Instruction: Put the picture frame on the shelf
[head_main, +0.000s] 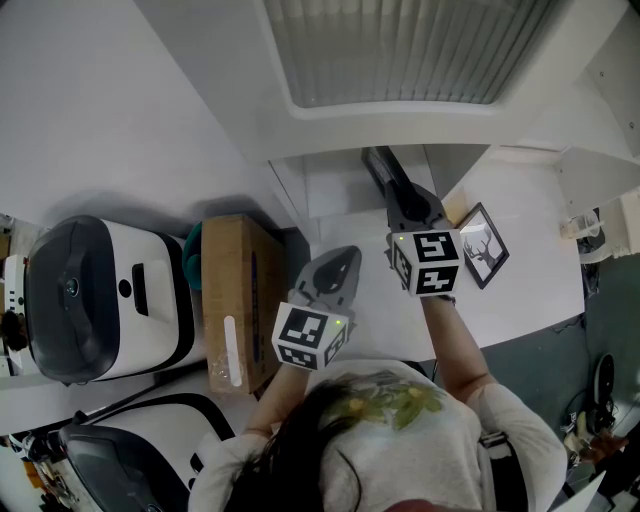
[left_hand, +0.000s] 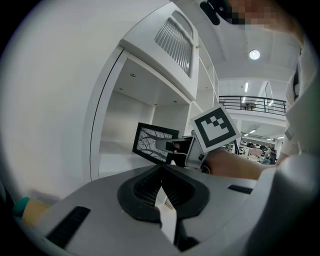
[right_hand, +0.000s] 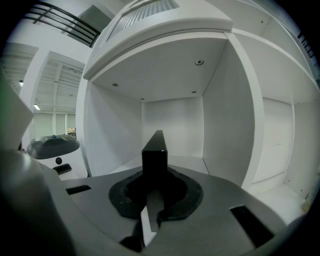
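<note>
Right up close, the grey right gripper is clamped on the black rectangular picture frame, which stands upright and edge-on, long axis aimed into the white shelf cubby just ahead. Grey left gripper, pinched shut on nothing, sits farther from that cubby. Only its view shows the frame's branch-print face; only the head view shows a second, deer-print frame right of the cubby.

Bright even light, soft shadows, fisheye bending and dark rounded corners.

Ceiling light above balcony railing
</note>
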